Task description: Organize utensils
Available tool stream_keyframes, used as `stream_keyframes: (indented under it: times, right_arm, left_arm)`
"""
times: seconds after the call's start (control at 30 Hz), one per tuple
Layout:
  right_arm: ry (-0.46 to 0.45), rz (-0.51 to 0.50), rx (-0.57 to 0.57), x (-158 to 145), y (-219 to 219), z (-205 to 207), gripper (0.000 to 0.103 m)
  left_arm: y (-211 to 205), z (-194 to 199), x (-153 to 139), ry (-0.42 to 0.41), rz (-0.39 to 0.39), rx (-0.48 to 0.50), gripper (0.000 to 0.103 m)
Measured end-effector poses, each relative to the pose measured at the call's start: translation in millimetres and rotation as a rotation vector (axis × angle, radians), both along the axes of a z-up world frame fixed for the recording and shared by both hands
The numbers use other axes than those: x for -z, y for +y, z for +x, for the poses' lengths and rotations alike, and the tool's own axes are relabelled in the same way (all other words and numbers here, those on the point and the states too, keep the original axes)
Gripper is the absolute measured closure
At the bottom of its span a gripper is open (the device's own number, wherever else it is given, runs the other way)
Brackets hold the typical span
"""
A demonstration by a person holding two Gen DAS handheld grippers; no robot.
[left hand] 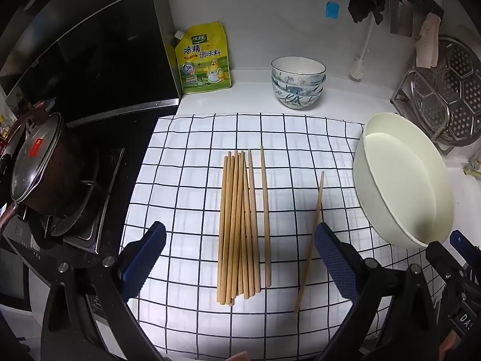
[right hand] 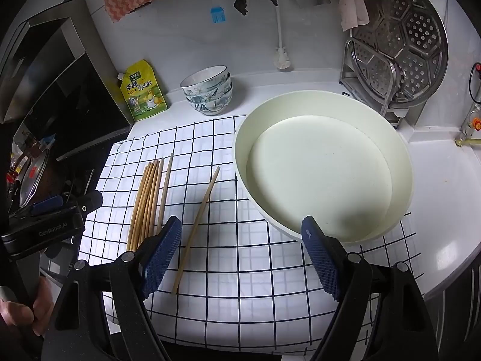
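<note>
while both hand-held grippers gape empty | bundled chopsticks: uncountable | loose chopsticks: 2 | bowls: 3

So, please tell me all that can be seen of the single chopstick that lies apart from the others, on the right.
The lone chopstick is a slim, pale stick that looks like wood or bamboo, bare and unmarked. It lies flat on the checked cloth, slanted, its far end leaning right toward the white basin without touching it. It lies apart from the bundle of chopsticks. Nothing holds it; the cloth alone touches it, though the left gripper finger hides part of it in the left wrist view.
</note>
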State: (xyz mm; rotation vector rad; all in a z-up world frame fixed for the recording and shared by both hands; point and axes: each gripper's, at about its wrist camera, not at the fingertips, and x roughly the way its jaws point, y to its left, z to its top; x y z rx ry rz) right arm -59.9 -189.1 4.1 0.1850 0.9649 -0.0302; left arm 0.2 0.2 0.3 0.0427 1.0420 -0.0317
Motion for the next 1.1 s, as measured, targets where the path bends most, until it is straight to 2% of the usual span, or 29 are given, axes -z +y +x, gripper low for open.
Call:
stream_keyframes:
  times: [1.1]
  right_arm:
    - [-0.001,0.001,0.0,-1.8,1.2,-1.4,0.025]
  left_arm:
    - [1.0,-0.9,-0.7,-0.015,0.014,0.0,0.006]
